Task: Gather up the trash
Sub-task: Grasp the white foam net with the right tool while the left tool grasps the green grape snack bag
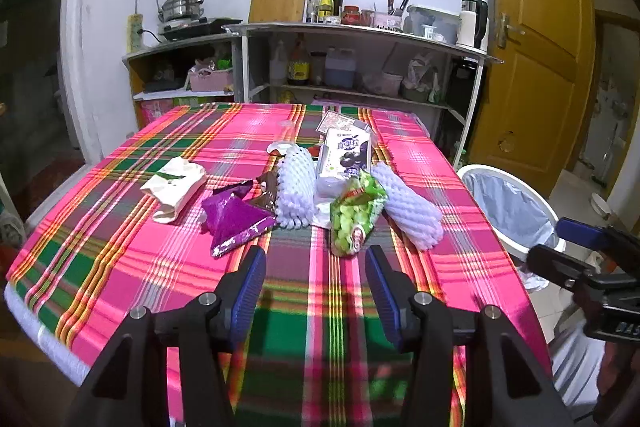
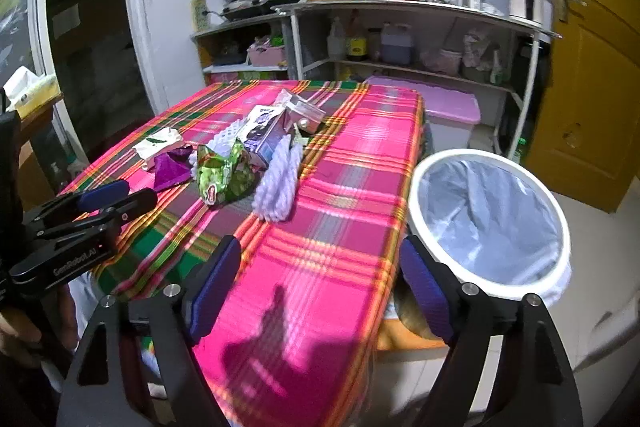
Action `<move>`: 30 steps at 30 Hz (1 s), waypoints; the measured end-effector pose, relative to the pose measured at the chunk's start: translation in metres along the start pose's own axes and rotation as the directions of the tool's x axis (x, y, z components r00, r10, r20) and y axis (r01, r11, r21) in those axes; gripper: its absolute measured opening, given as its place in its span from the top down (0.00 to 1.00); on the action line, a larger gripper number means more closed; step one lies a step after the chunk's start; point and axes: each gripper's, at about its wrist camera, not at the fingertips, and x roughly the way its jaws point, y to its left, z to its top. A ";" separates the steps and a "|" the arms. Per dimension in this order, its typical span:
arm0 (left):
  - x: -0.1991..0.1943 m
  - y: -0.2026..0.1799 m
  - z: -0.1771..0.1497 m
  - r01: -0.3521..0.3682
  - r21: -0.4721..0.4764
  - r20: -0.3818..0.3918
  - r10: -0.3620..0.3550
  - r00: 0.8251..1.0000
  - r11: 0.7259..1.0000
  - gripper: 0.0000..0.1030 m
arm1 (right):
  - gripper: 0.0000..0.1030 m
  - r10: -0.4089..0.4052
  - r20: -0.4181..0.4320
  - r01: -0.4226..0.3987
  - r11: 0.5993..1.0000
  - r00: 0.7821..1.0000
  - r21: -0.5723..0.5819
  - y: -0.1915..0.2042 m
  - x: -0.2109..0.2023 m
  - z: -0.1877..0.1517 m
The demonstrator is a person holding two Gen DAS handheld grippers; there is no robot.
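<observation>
Trash lies in a heap mid-table on the pink plaid cloth: a green snack bag, a purple wrapper, two white foam fruit nets, a milk carton and a cream paper packet. My left gripper hovers open just short of the green bag, nothing between its blue pads. My right gripper is open over the table's near right corner, beside the white lined bin. The green bag and a foam net lie ahead of it.
The bin stands on the floor off the table's right edge. Shelves with bottles and pots line the back wall. A yellow door is at right. A pink-lidded box sits beyond the table.
</observation>
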 end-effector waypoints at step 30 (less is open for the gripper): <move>0.072 0.005 0.025 0.179 -0.018 -0.092 -0.179 0.979 0.984 0.46 | 0.77 0.174 -0.159 -0.165 0.984 0.972 0.069 0.002 0.095 0.035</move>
